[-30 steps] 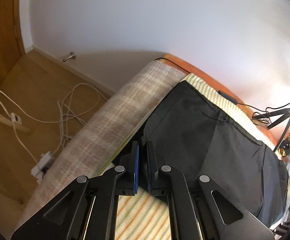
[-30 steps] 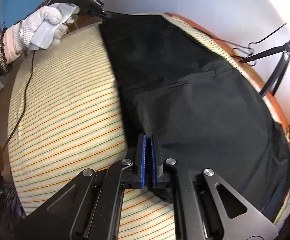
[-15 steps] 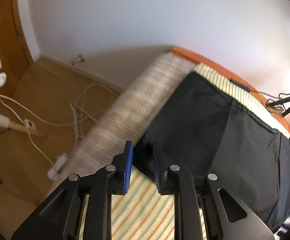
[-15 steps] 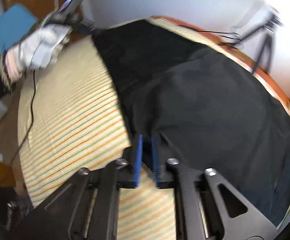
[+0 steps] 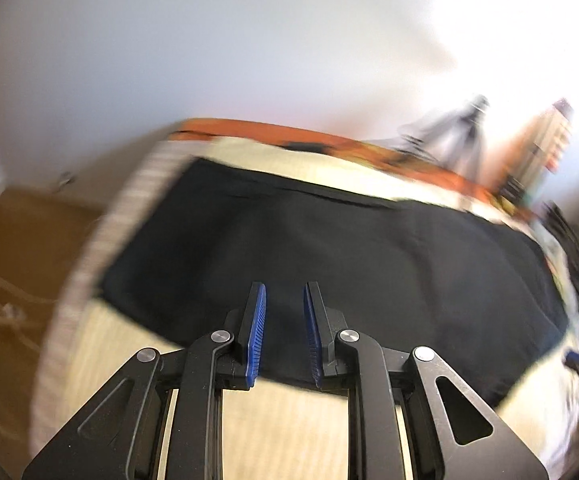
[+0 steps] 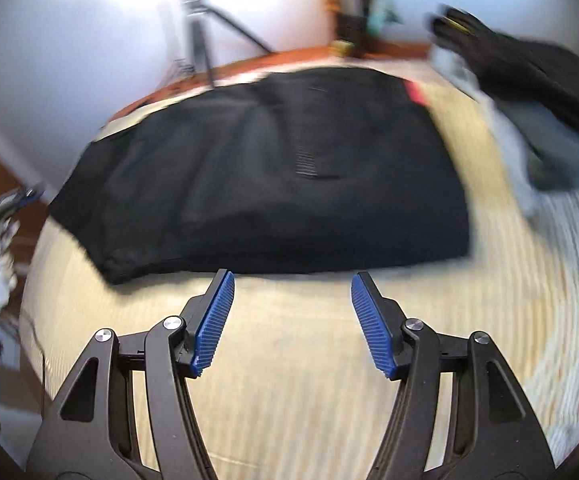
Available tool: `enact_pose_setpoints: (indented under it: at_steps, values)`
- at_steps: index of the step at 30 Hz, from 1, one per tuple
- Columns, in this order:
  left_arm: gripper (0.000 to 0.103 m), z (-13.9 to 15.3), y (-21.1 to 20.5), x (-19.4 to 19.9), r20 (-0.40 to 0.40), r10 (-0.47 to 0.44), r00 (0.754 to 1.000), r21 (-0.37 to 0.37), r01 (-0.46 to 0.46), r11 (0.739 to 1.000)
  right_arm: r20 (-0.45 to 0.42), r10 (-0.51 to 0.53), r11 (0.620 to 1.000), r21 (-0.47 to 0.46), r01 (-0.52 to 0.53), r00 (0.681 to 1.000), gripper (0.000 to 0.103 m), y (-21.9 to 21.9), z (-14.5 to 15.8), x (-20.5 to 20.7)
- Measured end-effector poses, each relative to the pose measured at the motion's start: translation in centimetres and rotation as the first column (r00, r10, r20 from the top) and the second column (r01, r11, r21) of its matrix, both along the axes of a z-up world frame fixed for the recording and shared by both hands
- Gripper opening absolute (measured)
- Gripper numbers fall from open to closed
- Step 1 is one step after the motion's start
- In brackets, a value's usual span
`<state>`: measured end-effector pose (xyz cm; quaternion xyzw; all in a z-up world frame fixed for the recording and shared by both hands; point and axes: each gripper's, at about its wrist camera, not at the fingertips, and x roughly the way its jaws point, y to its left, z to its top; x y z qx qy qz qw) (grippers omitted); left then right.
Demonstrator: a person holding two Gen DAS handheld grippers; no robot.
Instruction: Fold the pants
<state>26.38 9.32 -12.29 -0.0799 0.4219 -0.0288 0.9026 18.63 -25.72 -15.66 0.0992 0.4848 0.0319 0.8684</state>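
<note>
The black pants (image 6: 265, 168) lie folded on the striped bed (image 6: 289, 360), at 12 o'clock from both hand-held grippers. The right hand-held gripper (image 6: 292, 320) is wide apart and empty; the left hand-held gripper (image 5: 284, 336) is partly apart over the near hem, holding nothing. A careless pass may drag the hem and undo the fold.

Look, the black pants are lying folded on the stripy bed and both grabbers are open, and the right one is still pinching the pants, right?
Not quite. The right gripper is not pinching the pants: the right wrist view shows its jaws spread wide with only the stripy bed between them. The rest holds: the pants lie folded, and the left gripper is open too.
</note>
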Motion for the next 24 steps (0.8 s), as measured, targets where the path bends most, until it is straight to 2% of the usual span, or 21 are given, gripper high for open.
enact_pose_setpoints:
  at_steps: [4, 6, 7, 9, 11, 14, 17, 18, 19, 20, 21, 22, 24]
  values:
    - [0.018, 0.0, -7.4, -0.3, -0.006, -0.187, 0.982, 0.010, 0.187, 0.982, -0.009, -0.108, 0.994, 0.002, 0.108, 0.994, 0.067, -3.4, -0.7, 0.4]
    - [0.018, -0.2, -10.5, -0.4, -0.014, -0.256, 0.966, -0.009, 0.256, 0.967, -0.023, -0.148, 0.987, 0.054, 0.149, 0.989, 0.069, -5.6, -1.2, 0.5]
    - [0.018, -0.5, -12.1, -0.4, -0.020, -0.295, 0.955, -0.026, 0.294, 0.955, -0.030, -0.168, 0.982, 0.083, 0.170, 0.985, 0.069, -6.2, -1.3, 0.7]
    - [0.028, -1.0, -14.9, -0.4, -0.034, -0.352, 0.935, -0.035, 0.351, 0.936, -0.040, -0.226, 0.965, 0.125, 0.229, 0.973, 0.069, -7.8, -1.8, 1.0]
    - [0.028, -1.8, -17.9, -0.4, -0.046, -0.419, 0.907, -0.028, 0.418, 0.908, -0.038, -0.260, 0.951, 0.164, 0.263, 0.965, 0.069, -8.9, -2.2, 1.3]
    - [0.028, -2.9, -21.3, -0.1, -0.063, -0.479, 0.875, -0.001, 0.480, 0.877, -0.025, -0.290, 0.935, 0.208, 0.289, 0.957, 0.069, -9.8, -2.3, 1.8]
    - [0.028, -4.0, -23.6, -0.2, -0.077, -0.510, 0.856, 0.029, 0.514, 0.858, -0.010, -0.341, 0.906, 0.262, 0.331, 0.940, 0.069, -10.7, -2.4, 2.2]
    - [0.028, -4.3, -24.2, -0.2, -0.088, -0.518, 0.851, 0.032, 0.522, 0.852, -0.009, -0.356, 0.898, 0.274, 0.345, 0.934, 0.065, -11.0, -2.4, 2.3]
    - [0.028, -4.7, -24.5, -0.3, -0.097, -0.522, 0.847, 0.037, 0.527, 0.849, -0.003, -0.365, 0.894, 0.277, 0.352, 0.931, 0.055, -11.1, -2.3, 2.2]
    - [0.028, -5.1, -24.8, -0.3, -0.108, -0.525, 0.844, 0.054, 0.532, 0.845, 0.006, -0.362, 0.898, 0.271, 0.347, 0.932, 0.040, -11.0, -2.3, 2.6]
    - [0.028, -5.4, -25.0, -0.3, -0.112, -0.526, 0.843, 0.073, 0.535, 0.842, 0.008, -0.356, 0.902, 0.264, 0.342, 0.934, 0.032, -10.9, -2.2, 2.8]
    - [0.028, -5.5, -25.1, -0.3, -0.103, -0.529, 0.842, 0.090, 0.538, 0.838, 0.009, -0.350, 0.905, 0.262, 0.335, 0.937, 0.013, -10.8, -2.1, 3.2]
    - [0.028, -5.4, -25.4, -0.7, -0.102, -0.544, 0.833, 0.130, 0.554, 0.823, 0.033, -0.331, 0.918, 0.243, 0.313, 0.943, 0.011, -10.4, -1.1, 3.6]
